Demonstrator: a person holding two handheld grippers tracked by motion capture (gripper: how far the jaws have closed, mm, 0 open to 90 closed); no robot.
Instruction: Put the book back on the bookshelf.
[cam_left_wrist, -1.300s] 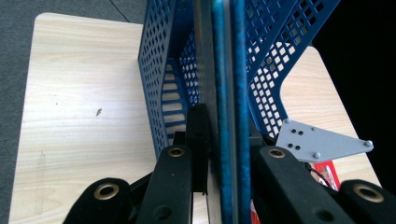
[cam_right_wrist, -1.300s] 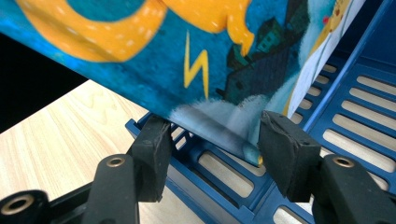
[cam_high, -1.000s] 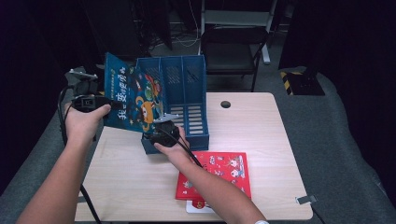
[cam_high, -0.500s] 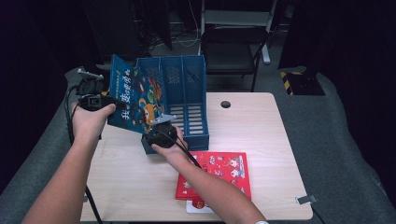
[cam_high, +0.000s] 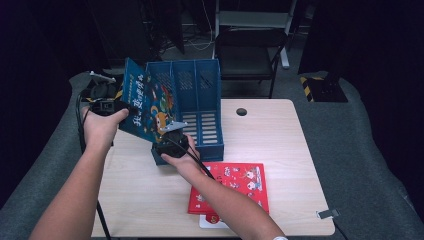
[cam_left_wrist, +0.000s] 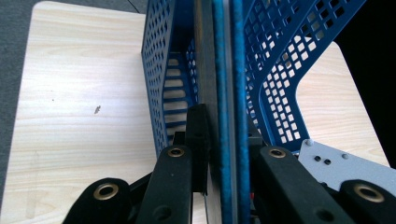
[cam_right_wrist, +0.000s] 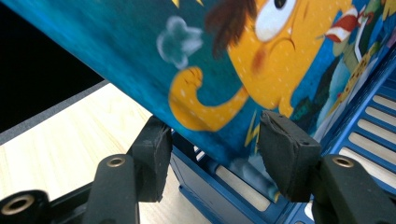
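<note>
A blue picture book (cam_high: 147, 107) with a yellow cartoon figure hangs tilted over the left compartment of a blue three-slot file rack (cam_high: 200, 85). My left gripper (cam_high: 124, 107) is shut on the book's left edge. In the left gripper view its jaws (cam_left_wrist: 224, 126) pinch the book (cam_left_wrist: 224, 70) edge-on, with the rack's perforated walls (cam_left_wrist: 280, 60) on both sides. My right gripper (cam_high: 168, 137) sits at the rack's front left corner. Its pads (cam_right_wrist: 219, 156) straddle the low front wall (cam_right_wrist: 201, 182) and grip it, with the book (cam_right_wrist: 233, 56) just above.
The rack stands on a light wooden table (cam_high: 280, 145) with a small round hole (cam_high: 241, 111) behind it. A red book (cam_high: 235, 185) lies flat at the front, over a white sheet (cam_high: 207, 222). A dark chair (cam_high: 250, 50) stands beyond the table.
My left gripper has shifted slightly right toward the rack with the book in it. The right gripper has stayed at the rack's corner.
</note>
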